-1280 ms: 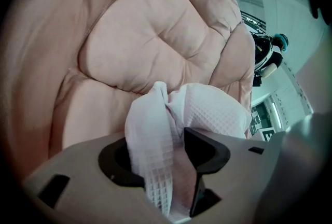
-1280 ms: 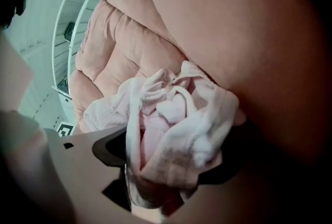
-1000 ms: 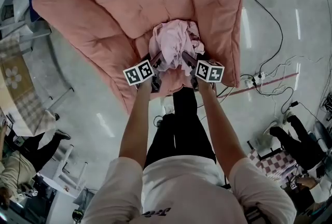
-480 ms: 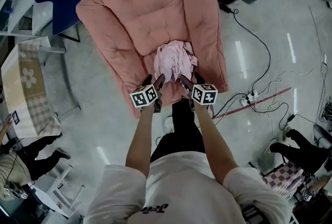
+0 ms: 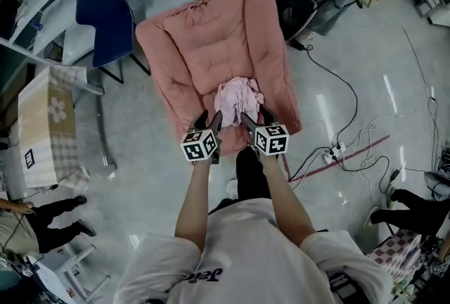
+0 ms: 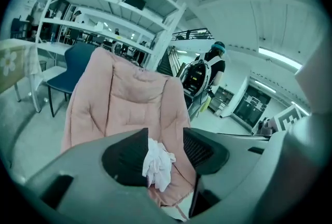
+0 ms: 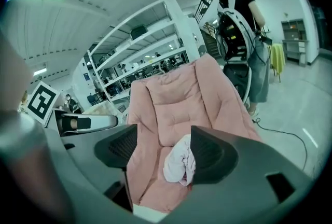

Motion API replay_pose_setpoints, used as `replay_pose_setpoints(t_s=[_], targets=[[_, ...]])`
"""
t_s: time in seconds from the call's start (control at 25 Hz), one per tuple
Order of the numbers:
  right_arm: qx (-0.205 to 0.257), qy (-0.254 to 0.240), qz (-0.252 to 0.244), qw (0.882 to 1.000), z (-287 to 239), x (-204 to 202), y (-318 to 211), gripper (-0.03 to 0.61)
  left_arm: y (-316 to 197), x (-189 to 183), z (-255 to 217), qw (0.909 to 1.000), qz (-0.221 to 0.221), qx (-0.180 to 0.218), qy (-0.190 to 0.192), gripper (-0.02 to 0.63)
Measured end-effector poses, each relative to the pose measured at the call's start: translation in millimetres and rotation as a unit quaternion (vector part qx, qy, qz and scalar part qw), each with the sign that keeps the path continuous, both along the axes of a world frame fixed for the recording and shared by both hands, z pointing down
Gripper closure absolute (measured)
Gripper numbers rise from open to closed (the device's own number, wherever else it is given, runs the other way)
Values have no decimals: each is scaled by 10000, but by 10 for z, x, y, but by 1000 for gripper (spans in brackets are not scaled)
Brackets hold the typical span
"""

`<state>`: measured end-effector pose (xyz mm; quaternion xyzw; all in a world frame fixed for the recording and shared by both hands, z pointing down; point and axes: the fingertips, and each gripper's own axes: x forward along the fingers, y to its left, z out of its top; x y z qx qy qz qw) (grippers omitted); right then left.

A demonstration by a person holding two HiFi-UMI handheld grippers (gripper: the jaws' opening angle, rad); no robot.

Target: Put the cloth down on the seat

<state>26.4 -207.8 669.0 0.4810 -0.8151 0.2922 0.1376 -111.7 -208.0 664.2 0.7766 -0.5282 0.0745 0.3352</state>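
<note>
A crumpled pale pink cloth [image 5: 238, 95] lies on the front of the seat of a pink padded chair [image 5: 211, 35]. Both grippers hover side by side just in front of the seat edge, clear of the cloth. My left gripper [image 5: 209, 119] has its jaws closing with nothing between them. My right gripper [image 5: 256, 117] is open and empty. In the left gripper view the cloth [image 6: 158, 163] shows beyond the jaws, on the chair [image 6: 129, 98]. The right gripper view also shows the cloth [image 7: 179, 163] resting on the chair [image 7: 176, 98] past the open jaws.
A blue chair [image 5: 102, 14] stands left of the pink one, and a table with a chequered cloth [image 5: 39, 127] is further left. Cables [image 5: 351, 134] trail over the floor at right. A person with a backpack [image 7: 238, 26] stands behind the chair. More people are at lower left [image 5: 35, 218].
Both grippers have drawn back from the cloth toward the person, and the view has pulled up and away. The cloth stays on the seat.
</note>
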Motion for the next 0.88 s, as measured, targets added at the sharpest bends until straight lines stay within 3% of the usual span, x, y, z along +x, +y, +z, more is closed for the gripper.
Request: replay_pose_setpoints(t_s=[0.36,0.68,0.88], targets=[[1448,184,-88,9892,-1310,-79,39,403,195,-8,-1178,9911,39,1246,-461,457],[2635,276,-58,9642,-2356,-115,197,496,300,-62,-2236,9703,-134,2347,-568,539],[3047,269,-46,9521,-2810,-163,274,528,401,-40,-2724,9572,-167,2810,-669,571]])
